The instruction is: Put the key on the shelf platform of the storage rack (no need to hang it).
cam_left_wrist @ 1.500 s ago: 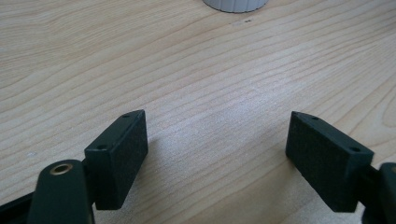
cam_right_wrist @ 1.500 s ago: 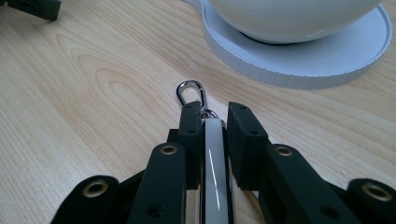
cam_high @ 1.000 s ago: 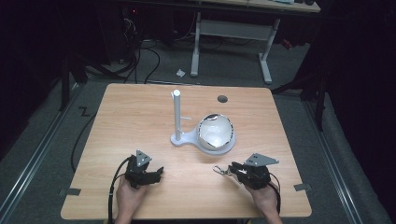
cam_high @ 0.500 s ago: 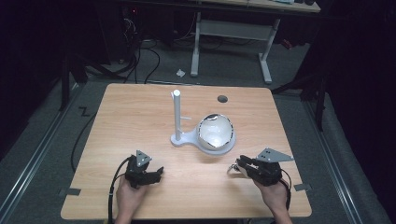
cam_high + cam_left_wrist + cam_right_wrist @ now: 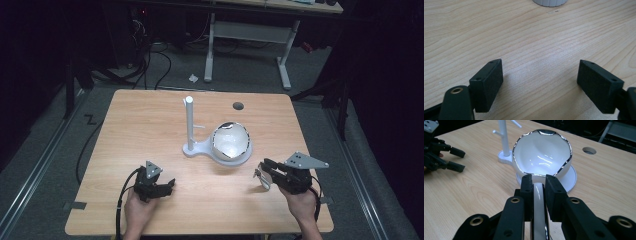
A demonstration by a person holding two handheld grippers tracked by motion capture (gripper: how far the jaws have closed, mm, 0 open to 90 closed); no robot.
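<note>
Right fingers (image 5: 539,195) clamped on white cup handle (image 5: 539,220) | left fingers (image 5: 486,85) apart | no readable writing

One desk (image 5: 150,135) carries everything. On it stands one white stand (image 5: 190,130) with a single upright post and one white bowl (image 5: 231,142) with a silver rim. Two grippers are present: the left gripper (image 5: 167,186) and the right gripper (image 5: 265,167), which holds one white silver-edged piece (image 5: 539,205). The desk has one round hole (image 5: 238,106).
</note>
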